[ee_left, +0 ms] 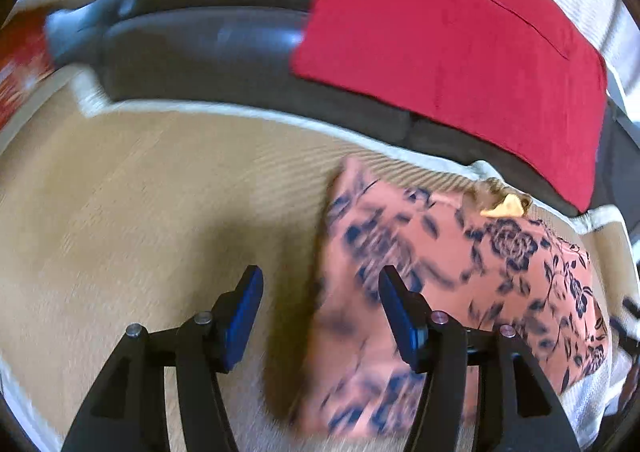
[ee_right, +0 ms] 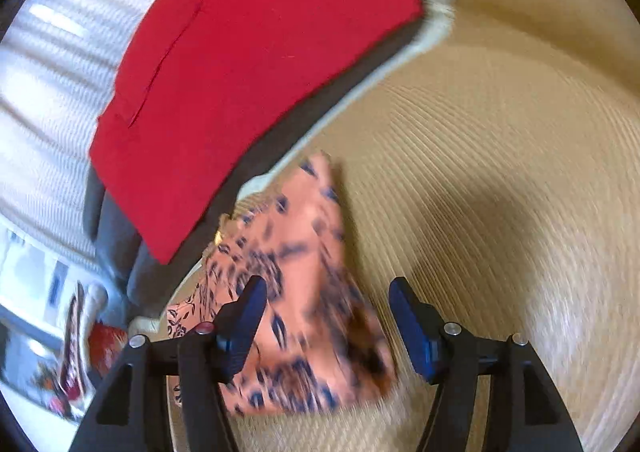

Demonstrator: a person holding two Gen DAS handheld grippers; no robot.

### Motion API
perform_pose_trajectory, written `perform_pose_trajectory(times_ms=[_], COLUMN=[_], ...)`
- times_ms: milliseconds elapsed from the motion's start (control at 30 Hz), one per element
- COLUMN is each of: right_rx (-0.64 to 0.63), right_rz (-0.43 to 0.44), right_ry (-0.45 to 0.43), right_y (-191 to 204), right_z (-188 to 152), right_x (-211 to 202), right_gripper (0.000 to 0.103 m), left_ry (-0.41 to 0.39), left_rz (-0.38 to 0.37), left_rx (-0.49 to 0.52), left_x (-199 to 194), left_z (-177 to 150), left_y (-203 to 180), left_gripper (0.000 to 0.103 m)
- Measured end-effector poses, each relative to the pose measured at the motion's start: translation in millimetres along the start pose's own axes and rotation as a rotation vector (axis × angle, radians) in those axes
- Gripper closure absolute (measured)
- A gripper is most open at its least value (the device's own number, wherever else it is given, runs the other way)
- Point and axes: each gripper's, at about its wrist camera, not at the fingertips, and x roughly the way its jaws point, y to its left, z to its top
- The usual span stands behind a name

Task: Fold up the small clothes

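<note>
Garment: small salmon-pink piece with dark blue floral print, lying folded on the tan ribbed mat. Left wrist view: it fills the lower right of frame. Right wrist view: lower centre, tapering to a point toward the mat's pale border. A yellow-tan scrap, perhaps a label, shows at its far edge; too blurred to identify.

Left gripper: fingers apart, nothing between the pads. One finger sits over the garment's near edge, the other over bare mat. Whether any finger touches cloth cannot be told.

Right gripper: fingers apart, garment below the gap, pads not pressing on it.

Surroundings: red cloth spread on a dark grey sofa beyond the mat; upper right in the left view, upper left in the right view. White ribbed fabric behind it.

Risks, judged:
- Fold looks loose and uneven; a finger dragging across the edge could pull it open.
- Closing on one layer only would lift and unfold the top flap.
- Heavy motion blur in both views, so edge positions are uncertain.
</note>
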Motion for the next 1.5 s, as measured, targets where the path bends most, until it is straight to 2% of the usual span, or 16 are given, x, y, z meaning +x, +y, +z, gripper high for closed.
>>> perform_pose_trajectory(times_ms=[267, 300, 333, 367, 400, 433, 633, 733, 867, 967, 1033, 1067, 1133, 1333, 1433, 1500], right_rx=[-0.185, -0.189, -0.199, -0.219, -0.237, -0.265, -0.455, -0.488, -0.388, -0.292, -0.282, -0.266, -0.232, -0.082, -0.004, 0.102], right_rz=[-0.086, -0.091, -0.098, -0.109, -0.129, -0.15, -0.199, -0.231, -0.235, -0.211, -0.235, -0.23, -0.156, 0.292, 0.129, 0.155], right_ry=[0.097, 0.107, 0.128, 0.155, 0.17, 0.174, 0.017, -0.013, 0.156, 0.13, 0.089, 0.051, 0.021, 0.214, 0.243, 0.205], right_y=[44, 35, 31, 32, 32, 37, 92, 100, 56, 39, 41, 42, 50, 66, 31, 3], right_z=[64, 68, 69, 68, 70, 67, 70, 81, 78, 72, 69, 67, 61, -6, -29, -31], right_x=[101, 96, 98, 105, 107, 108, 65, 72, 132, 120, 95, 76, 45, 23, 42, 32], right_gripper=[0.038, 0.044, 0.064, 0.076, 0.085, 0.096, 0.097, 0.097, 0.092, 0.079, 0.038, 0.032, 0.031, 0.022, 0.03, 0.031], left_ry=[0.107, 0.117, 0.121, 0.122, 0.12, 0.124, -0.07, -0.055, 0.084, 0.039, -0.021, -0.049, -0.082, -0.093, 0.032, 0.176], left_rz=[0.044, 0.042, 0.044, 0.046, 0.037, 0.031, 0.016, 0.027, 0.092, 0.095, 0.106, 0.104, 0.075, 0.002, 0.066, 0.167], left_rx=[0.053, 0.059, 0.065, 0.07, 0.077, 0.085, 0.09, 0.07, 0.046, 0.019, 0.012, 0.008, 0.011, 0.062, 0.14, 0.167], left_x=[79, 84, 87, 90, 90, 95, 42, 51, 102, 82, 53, 38, 9, -34, -16, 16], left_z=[43, 43, 42, 41, 40, 41, 45, 46, 39, 38, 35, 31, 20, -37, -60, -74], left_y=[-28, -29, -29, -31, -31, -35, -35, -31, -23, -22, -19, -19, -23, -48, -50, -44], left_gripper=[0.042, 0.042, 0.042, 0.045, 0.078, 0.098, 0.098, 0.097, 0.091, 0.068, 0.053, 0.048, 0.044, 0.026, 0.023, 0.022])
